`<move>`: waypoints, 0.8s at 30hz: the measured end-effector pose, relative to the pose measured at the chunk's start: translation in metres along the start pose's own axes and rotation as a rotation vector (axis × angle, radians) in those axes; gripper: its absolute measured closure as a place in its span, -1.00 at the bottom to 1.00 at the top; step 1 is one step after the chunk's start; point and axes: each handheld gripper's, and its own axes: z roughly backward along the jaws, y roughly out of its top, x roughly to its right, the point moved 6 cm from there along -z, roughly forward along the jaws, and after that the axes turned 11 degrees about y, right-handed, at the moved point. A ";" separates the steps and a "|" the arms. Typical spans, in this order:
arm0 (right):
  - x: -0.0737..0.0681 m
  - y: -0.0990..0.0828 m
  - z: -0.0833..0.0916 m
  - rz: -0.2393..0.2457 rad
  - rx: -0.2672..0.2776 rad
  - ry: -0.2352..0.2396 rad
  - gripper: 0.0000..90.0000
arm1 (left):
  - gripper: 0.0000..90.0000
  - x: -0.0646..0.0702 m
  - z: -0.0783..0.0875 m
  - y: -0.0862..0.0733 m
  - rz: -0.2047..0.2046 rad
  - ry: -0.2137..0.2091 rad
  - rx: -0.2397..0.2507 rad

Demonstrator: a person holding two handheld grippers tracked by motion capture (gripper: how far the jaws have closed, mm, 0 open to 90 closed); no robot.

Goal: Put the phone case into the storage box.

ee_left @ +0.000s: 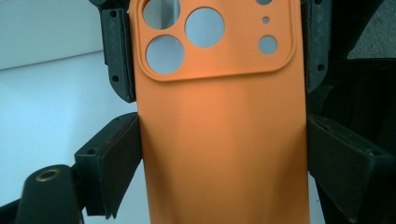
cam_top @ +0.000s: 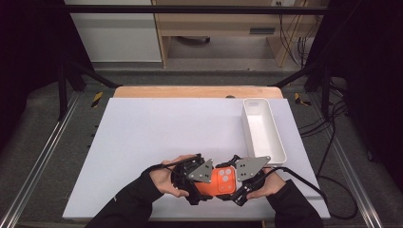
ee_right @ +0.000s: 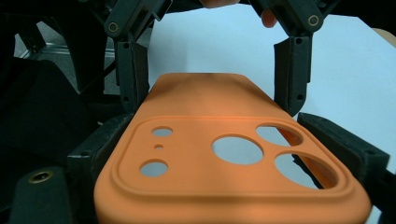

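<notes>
An orange phone case (cam_top: 223,180) with round camera holes is held level just above the white board, near its front edge, between both grippers. My left gripper (cam_top: 208,186) grips the plain end from the left, its jaws pressed on the case's (ee_left: 219,140) two long edges. Coming from the right, my right gripper (cam_top: 236,185) clamps the camera-hole end (ee_right: 224,158) the same way. In the left gripper view, the right gripper's fingers (ee_left: 119,60) flank the far end. In the right gripper view, the left gripper's fingers (ee_right: 133,79) flank the case's far end.
A long white tray (cam_top: 280,142) lies at the right side of the white board (cam_top: 157,128), a little beyond my right hand. A wooden table edge (cam_top: 195,91) shows behind the board. Metal frame rails run along both sides.
</notes>
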 end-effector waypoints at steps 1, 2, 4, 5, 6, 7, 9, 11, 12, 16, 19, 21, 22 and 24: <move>0.000 0.000 0.000 -0.001 0.001 0.001 -0.67 | -0.69 0.000 0.001 0.000 -0.001 -0.002 -0.002; 0.000 0.000 0.000 -0.002 0.002 0.003 -0.67 | -0.69 0.000 0.001 0.000 -0.002 -0.002 -0.003; 0.000 0.000 0.000 -0.003 0.002 0.007 -0.66 | -0.69 0.000 0.001 0.000 -0.003 -0.003 -0.003; -0.001 0.000 0.000 -0.003 0.003 0.007 -0.66 | -0.69 0.001 0.001 0.000 0.003 -0.003 0.002; -0.001 0.001 0.000 -0.005 0.004 0.007 -0.66 | -0.69 0.000 0.001 0.000 0.003 -0.005 0.002; -0.001 0.001 0.000 -0.008 0.006 0.009 -0.66 | -0.69 0.000 0.001 0.000 0.002 -0.005 0.002; -0.001 0.001 0.001 -0.011 0.008 0.013 -0.65 | -0.69 0.000 0.002 0.001 0.003 -0.007 0.004; -0.001 0.001 0.001 -0.013 0.009 0.014 -0.65 | -0.69 0.000 0.002 0.001 0.007 -0.011 0.008; -0.001 0.002 0.001 -0.013 0.010 0.015 -0.65 | -0.69 0.000 0.002 0.001 0.008 -0.014 0.005; -0.002 0.002 0.001 -0.011 0.018 0.016 -0.66 | -0.69 0.000 0.003 0.002 0.004 -0.015 -0.006; -0.002 0.002 0.001 -0.009 0.020 0.011 -0.67 | -0.69 0.001 0.002 0.002 0.004 -0.015 -0.011; -0.002 0.002 0.000 -0.010 0.018 0.010 -0.67 | -0.69 0.001 0.002 0.001 0.003 -0.015 -0.017; -0.002 0.002 0.000 -0.012 0.016 0.010 -0.67 | -0.69 0.001 0.001 0.001 0.001 -0.016 -0.020; -0.002 0.001 -0.001 -0.012 0.015 0.011 -0.67 | -0.69 0.001 0.000 0.001 0.003 -0.019 -0.021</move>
